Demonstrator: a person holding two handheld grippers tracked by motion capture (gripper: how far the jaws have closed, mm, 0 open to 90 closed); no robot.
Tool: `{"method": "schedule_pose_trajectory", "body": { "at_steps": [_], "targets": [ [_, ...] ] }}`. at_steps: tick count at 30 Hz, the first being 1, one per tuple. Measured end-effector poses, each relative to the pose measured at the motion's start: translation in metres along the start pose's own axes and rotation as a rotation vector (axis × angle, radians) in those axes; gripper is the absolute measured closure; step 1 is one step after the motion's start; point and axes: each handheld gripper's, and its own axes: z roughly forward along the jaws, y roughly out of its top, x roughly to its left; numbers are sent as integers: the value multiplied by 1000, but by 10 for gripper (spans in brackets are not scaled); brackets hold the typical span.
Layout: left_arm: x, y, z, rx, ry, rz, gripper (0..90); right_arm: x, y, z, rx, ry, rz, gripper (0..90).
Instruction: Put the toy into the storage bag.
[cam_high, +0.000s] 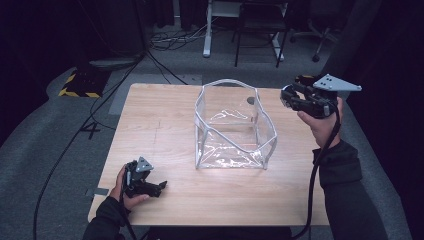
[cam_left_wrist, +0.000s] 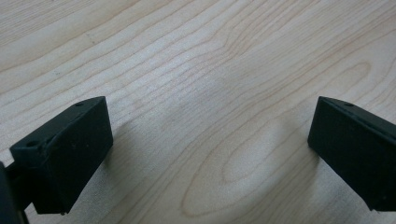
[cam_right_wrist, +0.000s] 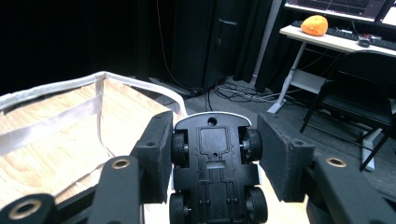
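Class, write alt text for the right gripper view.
A hand-held gripper holds a toy car between its jaws, the car's black underside and wheels facing the camera. Behind it are a clear bag's white rim and a wooden table.

Toy car (cam_right_wrist: 215, 175) sits belly-up in the lower middle of the right gripper view: black underside showing, four black wheels, pale body edge at the top. The clear plastic bag (cam_high: 232, 127), white-trimmed, stands open in the middle of the high view, its rim (cam_right_wrist: 70, 86) at left in the gripper view.
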Motion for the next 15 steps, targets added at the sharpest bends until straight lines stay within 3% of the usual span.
{"method": "schedule_pose_trajectory", "body": {
  "at_steps": [8, 15],
  "targets": [
    [0, 0, 0, 0, -6, -4, 2, 8, 8, 1, -13, 11, -4, 486],
    [0, 0, 0, 1, -3, -2, 2, 18, 15, 4, -21, 50, -20, 486]
  ]
}}
